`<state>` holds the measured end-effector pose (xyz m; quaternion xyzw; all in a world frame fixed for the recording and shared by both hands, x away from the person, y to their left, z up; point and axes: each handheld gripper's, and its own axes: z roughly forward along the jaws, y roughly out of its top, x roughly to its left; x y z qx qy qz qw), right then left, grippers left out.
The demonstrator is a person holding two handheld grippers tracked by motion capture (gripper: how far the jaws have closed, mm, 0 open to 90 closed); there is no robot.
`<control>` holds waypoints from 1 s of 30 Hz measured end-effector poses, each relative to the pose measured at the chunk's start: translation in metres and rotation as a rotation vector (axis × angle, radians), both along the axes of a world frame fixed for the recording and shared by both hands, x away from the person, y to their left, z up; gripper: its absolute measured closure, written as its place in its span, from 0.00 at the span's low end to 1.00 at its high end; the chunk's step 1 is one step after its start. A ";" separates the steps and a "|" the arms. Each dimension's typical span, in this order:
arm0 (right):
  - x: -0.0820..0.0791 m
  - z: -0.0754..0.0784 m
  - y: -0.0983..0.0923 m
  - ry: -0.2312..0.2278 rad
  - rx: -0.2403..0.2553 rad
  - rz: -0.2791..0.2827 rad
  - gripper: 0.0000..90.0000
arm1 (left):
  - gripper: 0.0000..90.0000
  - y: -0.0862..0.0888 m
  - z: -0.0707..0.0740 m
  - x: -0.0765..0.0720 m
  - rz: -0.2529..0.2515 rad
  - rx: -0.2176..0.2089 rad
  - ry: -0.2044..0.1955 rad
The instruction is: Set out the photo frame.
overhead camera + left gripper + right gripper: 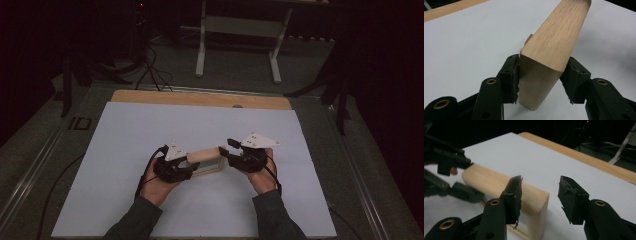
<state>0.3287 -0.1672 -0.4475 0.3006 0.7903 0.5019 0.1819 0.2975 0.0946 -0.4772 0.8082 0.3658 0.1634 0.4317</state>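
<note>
I hold a wooden frame (206, 160) standing on its edge on the white sheet (200, 125) that covers the table; every position below is given relative to that frame.

Left gripper (540, 75): its jaws straddle the frame's left end, one pad (512, 75) flat against the wood, the other pad (571, 75) at the opposite face, hard up against it from what I can see. I judge this a pinch on the frame, and the only hold on it at present.

Right gripper (541, 192): it stands at the frame's right end with jaws spread. One jaw sits in front of the rounded top rail, the other is out over bare sheet, clear of the wood. Nothing is clamped.

Assessment of the step in hand: the right end appears to have been let go, so the left pinch must carry the frame alone. To do this well I should keep the left squeeze steady and the frame's lower edge seated on the sheet, so it cannot tip. The right gripper should draw away straight along the frame's length, avoiding a sideways brush of its near jaw against the rail. Risk: a nudge there could twist the frame in the left pads.
</note>
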 end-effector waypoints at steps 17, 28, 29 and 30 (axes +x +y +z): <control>0.001 -0.015 0.000 0.048 -0.041 0.080 0.44 | 0.58 0.002 0.001 -0.002 0.010 0.006 -0.003; 0.007 -0.026 0.006 0.065 -0.071 0.119 0.41 | 0.60 0.002 0.000 -0.002 0.010 0.011 -0.004; 0.008 -0.027 0.007 0.069 -0.074 0.121 0.40 | 0.61 0.003 0.000 -0.002 0.010 0.013 -0.004; 0.009 -0.028 0.007 0.072 -0.077 0.126 0.40 | 0.61 0.003 0.000 -0.002 0.010 0.013 -0.005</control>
